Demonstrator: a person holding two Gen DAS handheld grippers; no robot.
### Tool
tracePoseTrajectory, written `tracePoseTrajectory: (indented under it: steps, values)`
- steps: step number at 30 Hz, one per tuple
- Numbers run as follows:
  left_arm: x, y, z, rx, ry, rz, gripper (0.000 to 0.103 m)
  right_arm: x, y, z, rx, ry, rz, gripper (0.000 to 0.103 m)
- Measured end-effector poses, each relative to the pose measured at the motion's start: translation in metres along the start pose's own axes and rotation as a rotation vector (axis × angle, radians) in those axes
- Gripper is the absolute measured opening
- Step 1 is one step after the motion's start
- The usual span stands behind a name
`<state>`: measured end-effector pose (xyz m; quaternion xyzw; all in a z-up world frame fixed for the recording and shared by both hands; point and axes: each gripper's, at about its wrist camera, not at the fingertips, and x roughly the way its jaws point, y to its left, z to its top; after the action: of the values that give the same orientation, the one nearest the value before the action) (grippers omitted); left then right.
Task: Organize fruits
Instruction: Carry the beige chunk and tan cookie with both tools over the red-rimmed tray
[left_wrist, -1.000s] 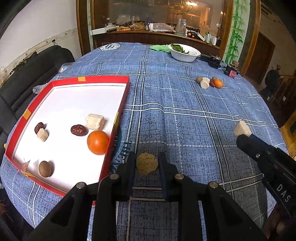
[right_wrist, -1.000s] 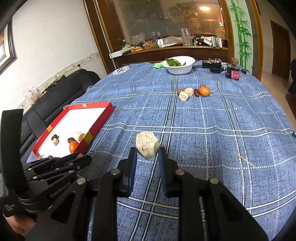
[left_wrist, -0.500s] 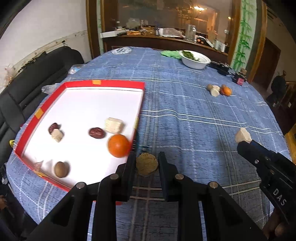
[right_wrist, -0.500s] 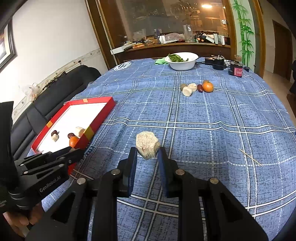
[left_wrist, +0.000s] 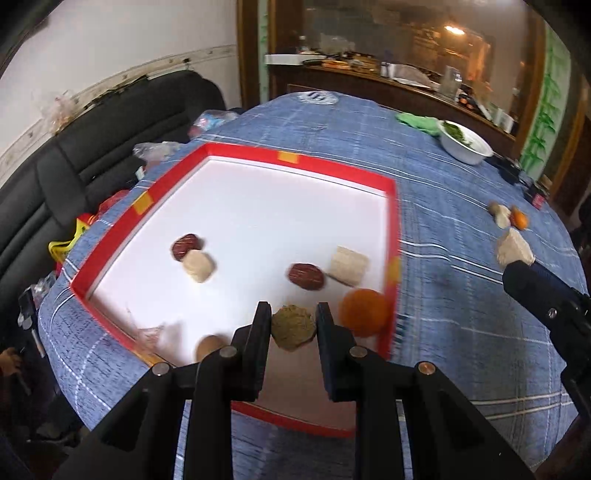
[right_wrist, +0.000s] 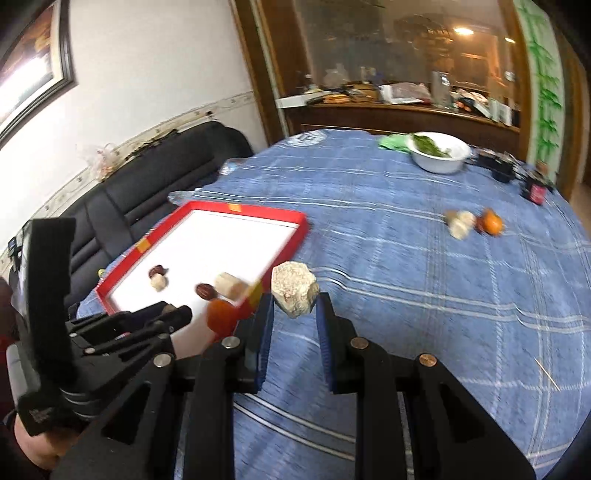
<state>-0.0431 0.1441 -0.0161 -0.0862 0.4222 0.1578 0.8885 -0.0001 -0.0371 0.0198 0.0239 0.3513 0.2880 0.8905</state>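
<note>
Progress sits past halfway: six pieces lie in the red tray (left_wrist: 391, 206) beyond your left gripper (left_wrist: 293, 325), whose jaws clench a greenish-brown fruit (left_wrist: 293, 326) over it, your right gripper (right_wrist: 294, 299) clamps a pale chunk (right_wrist: 293, 282), and a small cluster (right_wrist: 472, 221) waits far ahead on the bench (right_wrist: 406, 258).

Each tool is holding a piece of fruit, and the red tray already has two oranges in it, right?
Not quite. The red tray holds just one orange, as the left wrist view shows; the other orange sits out on the tablecloth. Yes, the left tool and right tool each hold a piece.
</note>
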Motion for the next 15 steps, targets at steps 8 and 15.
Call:
tracePoseTrajectory:
  steps: [8,15]
  values:
    - [0.016,0.025,0.009,-0.061,0.021,0.032,0.023,0.028,0.028,0.011,-0.036,0.032,0.05,0.025]
    - [0.026,0.03,0.014,-0.064,0.035,0.033,0.023,0.06,0.036,0.021,-0.044,0.073,0.06,0.025]
